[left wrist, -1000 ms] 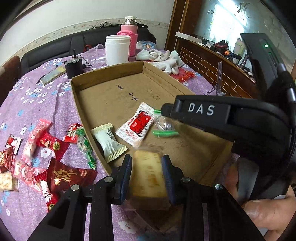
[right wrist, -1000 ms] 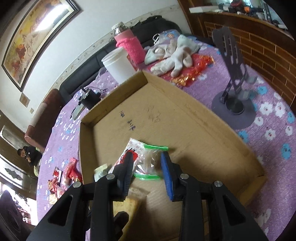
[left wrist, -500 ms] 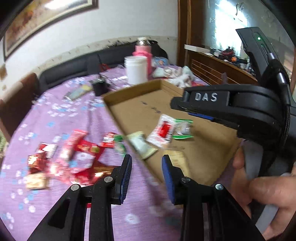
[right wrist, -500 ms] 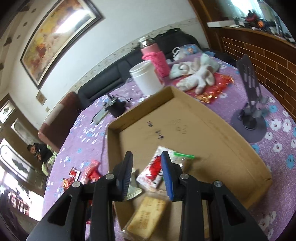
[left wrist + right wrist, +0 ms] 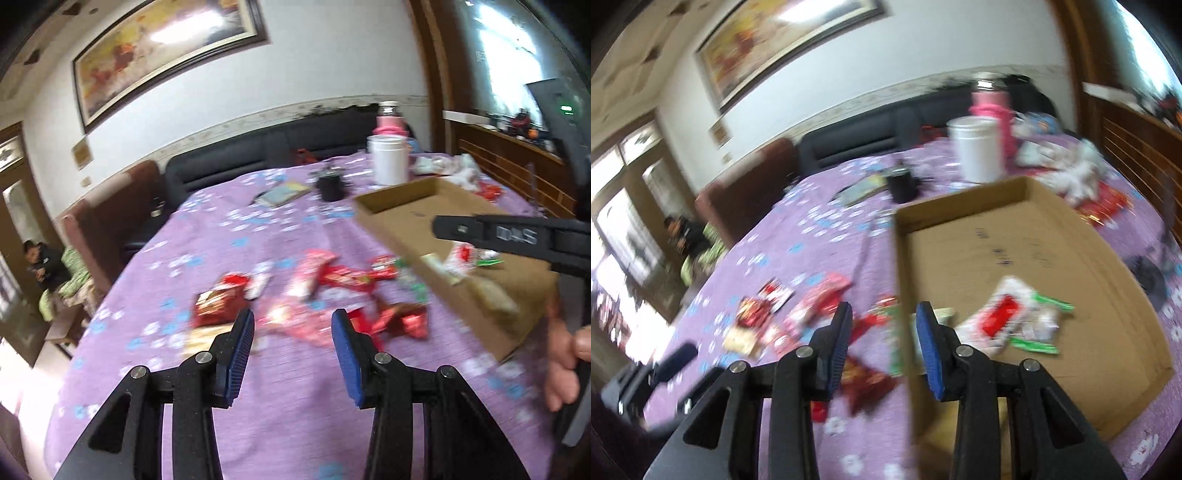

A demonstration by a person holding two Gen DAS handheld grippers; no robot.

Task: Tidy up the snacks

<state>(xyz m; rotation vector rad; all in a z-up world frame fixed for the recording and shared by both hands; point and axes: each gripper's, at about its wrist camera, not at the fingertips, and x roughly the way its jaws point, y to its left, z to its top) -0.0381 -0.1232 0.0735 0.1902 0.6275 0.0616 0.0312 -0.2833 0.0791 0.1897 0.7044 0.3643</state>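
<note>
My left gripper hovers over the purple cloth with its jaws opening and nothing between them. Just beyond it lies a blurred heap of red snack packets. To the right is the cardboard tray with a tan biscuit packet in its near corner. My right gripper hangs above the tray's left wall, jaws opening and empty. In the tray lie a red-and-white packet and a clear packet with green ends. More red packets lie left of the tray.
A white jar, a pink flask and a small black object stand behind the tray. White gloves and a dark phone stand are to its right. A person sits far left.
The left gripper let the tan biscuit packet go in the tray, swung left over the loose snacks and widened. The right gripper drew back from the green-ended packet and moved left.
</note>
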